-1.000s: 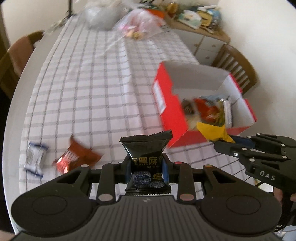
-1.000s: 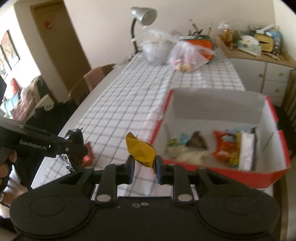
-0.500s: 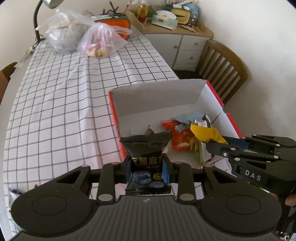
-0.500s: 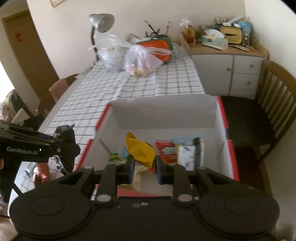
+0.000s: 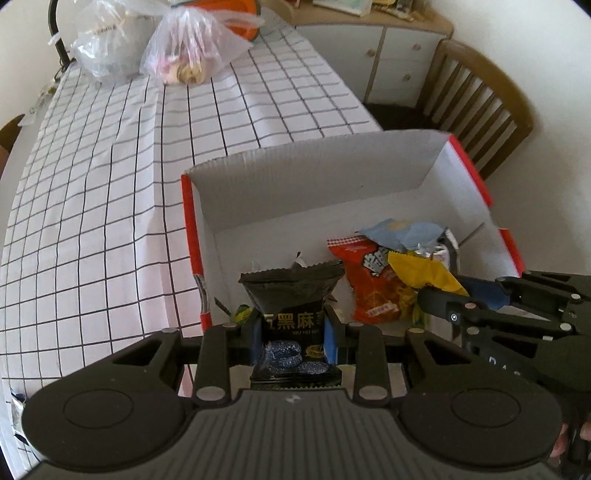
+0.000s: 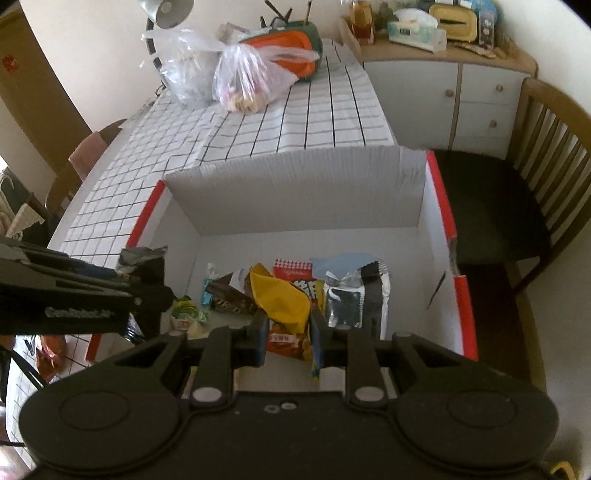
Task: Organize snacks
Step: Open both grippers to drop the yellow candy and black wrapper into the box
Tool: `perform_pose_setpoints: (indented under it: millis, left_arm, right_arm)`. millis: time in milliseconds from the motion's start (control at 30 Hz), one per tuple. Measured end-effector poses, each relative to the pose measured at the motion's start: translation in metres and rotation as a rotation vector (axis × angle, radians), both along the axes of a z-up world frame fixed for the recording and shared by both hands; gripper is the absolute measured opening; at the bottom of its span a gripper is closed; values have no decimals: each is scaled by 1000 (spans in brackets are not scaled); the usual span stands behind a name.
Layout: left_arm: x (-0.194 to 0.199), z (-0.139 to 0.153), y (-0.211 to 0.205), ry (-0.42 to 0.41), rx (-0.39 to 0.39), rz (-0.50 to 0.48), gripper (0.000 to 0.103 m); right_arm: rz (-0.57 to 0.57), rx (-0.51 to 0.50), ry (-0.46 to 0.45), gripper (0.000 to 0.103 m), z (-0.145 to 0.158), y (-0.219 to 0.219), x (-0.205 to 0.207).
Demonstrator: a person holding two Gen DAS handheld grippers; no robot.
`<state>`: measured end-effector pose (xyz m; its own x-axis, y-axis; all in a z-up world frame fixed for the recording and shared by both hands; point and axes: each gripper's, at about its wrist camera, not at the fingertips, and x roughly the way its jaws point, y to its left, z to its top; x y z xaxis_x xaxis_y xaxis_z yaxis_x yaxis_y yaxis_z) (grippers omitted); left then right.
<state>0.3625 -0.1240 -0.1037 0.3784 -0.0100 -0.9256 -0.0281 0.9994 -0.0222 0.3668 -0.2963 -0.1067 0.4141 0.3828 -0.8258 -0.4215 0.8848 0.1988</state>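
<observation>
A red cardboard box with a white inside (image 5: 332, 192) (image 6: 295, 199) stands on the checked tablecloth and holds several snack packets. My left gripper (image 5: 293, 328) is shut on a black snack packet (image 5: 291, 295) and holds it over the box's near left corner. My right gripper (image 6: 288, 325) is shut on a yellow snack packet (image 6: 280, 295) and holds it above the packets in the box. The right gripper also shows in the left wrist view (image 5: 443, 295), and the left gripper in the right wrist view (image 6: 147, 291).
Two clear plastic bags (image 6: 236, 81) and an orange container (image 6: 288, 48) sit at the table's far end by a lamp (image 6: 166, 11). A wooden chair (image 6: 532, 184) and a cabinet (image 6: 450, 96) stand right of the table. A loose red packet (image 6: 50, 354) lies left of the box.
Both grippers have moved forward with their packets, from beside the box to over its inside. The box now looks closer in both views.
</observation>
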Motion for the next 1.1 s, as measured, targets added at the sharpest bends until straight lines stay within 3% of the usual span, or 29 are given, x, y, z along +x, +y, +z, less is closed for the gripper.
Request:
perform_pose_setpoints:
  millis: [267,567,733,1100]
  left_arm:
    - [18,-28,-4,83,24,25,31]
    - [24,-44,-1,113,16,66,33]
    - [16,-37,2,75,-19,84,50]
    - [-26,3,19,-45,-64,87,54]
  right_arm:
    - [40,-16,31,22,-14,10,5]
    - [72,4,41,26,-15,10,3]
    - [93,17,35,32,-10,11,-1]
    - [125,59,-25,51,18,17,-27]
